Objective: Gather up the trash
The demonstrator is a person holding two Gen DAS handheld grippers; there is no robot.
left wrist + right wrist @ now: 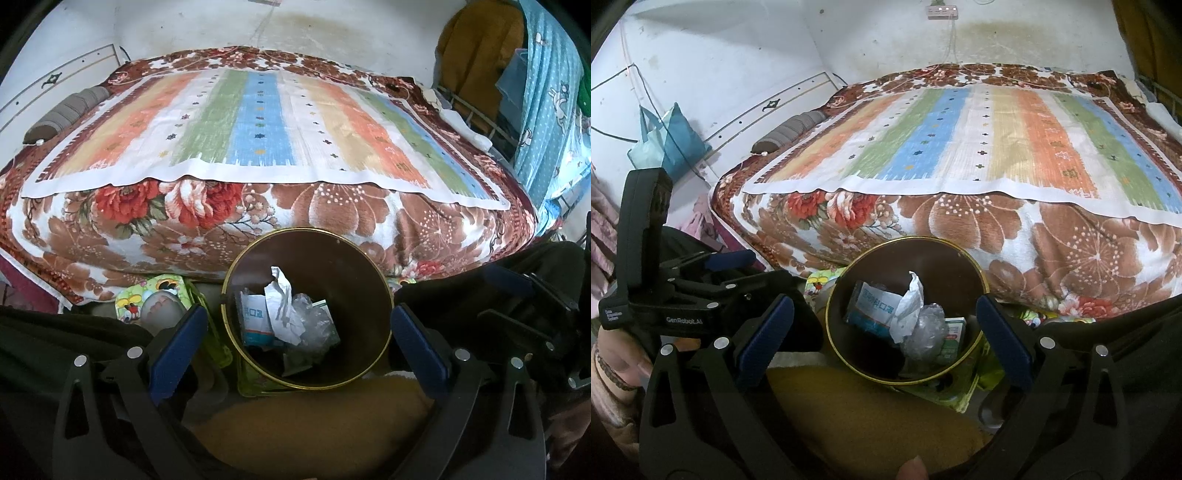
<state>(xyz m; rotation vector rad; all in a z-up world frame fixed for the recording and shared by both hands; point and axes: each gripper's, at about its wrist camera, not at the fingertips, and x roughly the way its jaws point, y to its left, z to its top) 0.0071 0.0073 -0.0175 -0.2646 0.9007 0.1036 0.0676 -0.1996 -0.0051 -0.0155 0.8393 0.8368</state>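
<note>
A round brown bin with a gold rim (236, 269) stands on the floor before the bed; it also shows in the right wrist view (979, 275). Inside lie crumpled white paper (282, 302), a blue-and-white packet (255, 319) and clear plastic wrap (314, 321). The right wrist view shows the paper (908, 306), the packet (873, 308), the plastic (925, 332) and a green-and-white box (953, 332). My left gripper (299, 328) is open and empty above the bin. My right gripper (884, 328) is open and empty above it too. The left gripper also shows at the left of the right wrist view (701, 284).
A bed with a striped sheet (258, 125) over a floral blanket (332, 221) fills the back. A grey pillow (70, 110) lies at its left. A yellow-brown cushion (314, 435) lies under the grippers. Cartoon-print packaging (147, 295) sits left of the bin. A blue bag (668, 144) hangs on the wall.
</note>
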